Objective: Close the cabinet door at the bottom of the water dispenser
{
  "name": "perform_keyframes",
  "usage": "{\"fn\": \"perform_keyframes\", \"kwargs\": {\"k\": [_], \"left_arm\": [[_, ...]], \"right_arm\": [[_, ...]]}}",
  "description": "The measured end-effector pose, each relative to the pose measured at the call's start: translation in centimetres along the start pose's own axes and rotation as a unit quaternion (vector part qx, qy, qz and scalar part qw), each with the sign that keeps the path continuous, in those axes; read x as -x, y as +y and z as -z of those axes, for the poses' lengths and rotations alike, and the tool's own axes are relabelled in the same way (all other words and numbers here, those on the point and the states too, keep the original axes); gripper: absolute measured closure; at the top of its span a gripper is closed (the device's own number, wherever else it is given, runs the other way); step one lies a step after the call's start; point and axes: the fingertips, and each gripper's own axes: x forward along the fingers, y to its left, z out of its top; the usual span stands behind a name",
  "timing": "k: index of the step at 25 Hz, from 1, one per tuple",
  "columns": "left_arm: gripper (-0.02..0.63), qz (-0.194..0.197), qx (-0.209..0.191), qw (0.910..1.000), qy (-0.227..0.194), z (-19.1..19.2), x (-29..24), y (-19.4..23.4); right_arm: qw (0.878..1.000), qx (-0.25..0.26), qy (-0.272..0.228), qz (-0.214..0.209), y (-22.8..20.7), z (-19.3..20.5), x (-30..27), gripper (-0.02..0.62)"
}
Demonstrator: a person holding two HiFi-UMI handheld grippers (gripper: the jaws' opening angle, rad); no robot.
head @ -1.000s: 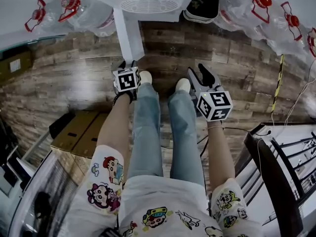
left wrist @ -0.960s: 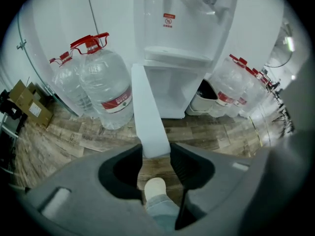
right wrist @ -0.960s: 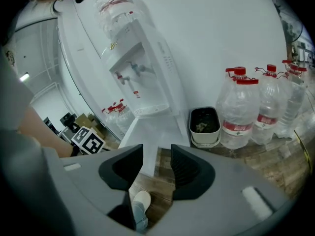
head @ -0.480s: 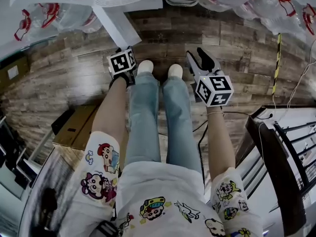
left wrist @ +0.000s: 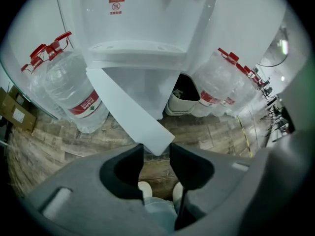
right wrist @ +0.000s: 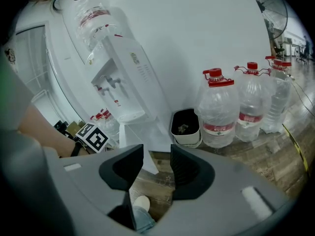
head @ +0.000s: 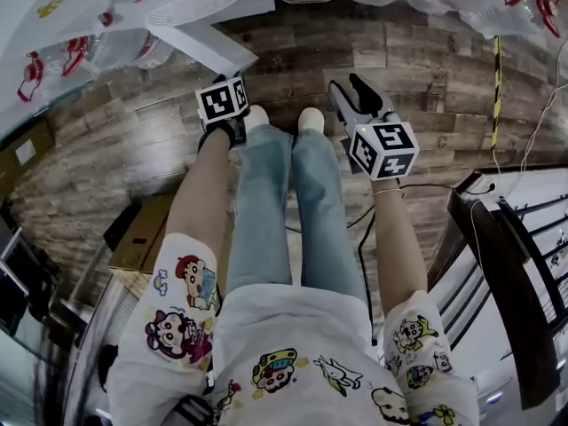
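Observation:
The white water dispenser (head: 177,3) stands at the upper left of the head view. Its bottom cabinet door (head: 209,47) hangs open, swung out over the wooden floor. My left gripper (head: 222,80) sits at the door's free end. In the left gripper view the door's lower corner (left wrist: 147,136) dips between the tips of the left gripper (left wrist: 156,154); its jaws are closing a little, and no pad visibly presses on the door. My right gripper (head: 353,91) hangs open to the right of the door, with only floor and a shoe between its jaws.
Large water bottles (right wrist: 219,114) with red caps flank the dispenser on both sides. A black-lined bin (right wrist: 186,127) stands beside it. Cardboard boxes (head: 146,233) lie at the left, and a dark rail (head: 497,264) and cables run at the right.
The left gripper has moved forward to the door's free end. The right gripper has shifted a little forward. The dispenser now sits further left in the head view.

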Motion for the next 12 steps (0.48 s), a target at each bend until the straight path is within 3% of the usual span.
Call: {"fn": "perform_keyframes", "kwargs": {"k": [12], "left_arm": [[0.449,0.045,-0.055,0.9975,0.002,-4.9,-2.6,-4.8]], "right_arm": [[0.999,-0.029,-0.004,0.02,-1.9,-1.6,-1.4,0.43]]}}
